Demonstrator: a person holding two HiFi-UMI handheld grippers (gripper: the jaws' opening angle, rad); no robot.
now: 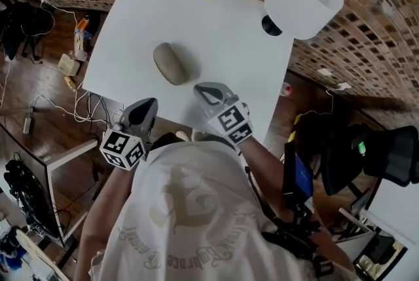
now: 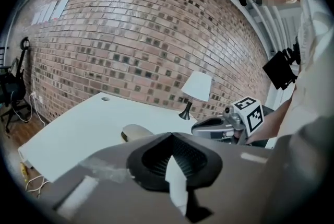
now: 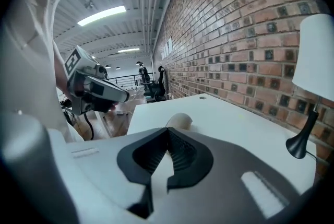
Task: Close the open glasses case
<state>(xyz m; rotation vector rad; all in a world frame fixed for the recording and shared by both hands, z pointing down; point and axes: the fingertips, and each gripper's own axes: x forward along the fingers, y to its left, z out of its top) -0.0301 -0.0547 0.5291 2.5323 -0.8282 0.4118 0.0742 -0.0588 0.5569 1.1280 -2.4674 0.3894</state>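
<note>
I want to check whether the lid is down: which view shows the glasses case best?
The head view: the whole glasses case lies unobstructed on the white table, seemingly shut. Both gripper views catch only part of it, small and partly hidden.

The glasses case point(image 1: 171, 63) is beige, the table point(image 1: 222, 31) white, the lamp shade point(image 1: 304, 1) white, the brick wall point(image 2: 130, 35) mottled red-brown.

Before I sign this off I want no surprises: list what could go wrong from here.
1. The glasses case looks closed, but no view shows a latch; it might spring open.
2. The lamp stands at the table corner on the right gripper's side; a careless swing could topple it.
3. Cables lie on the floor beside the table; a foot could catch.
</note>
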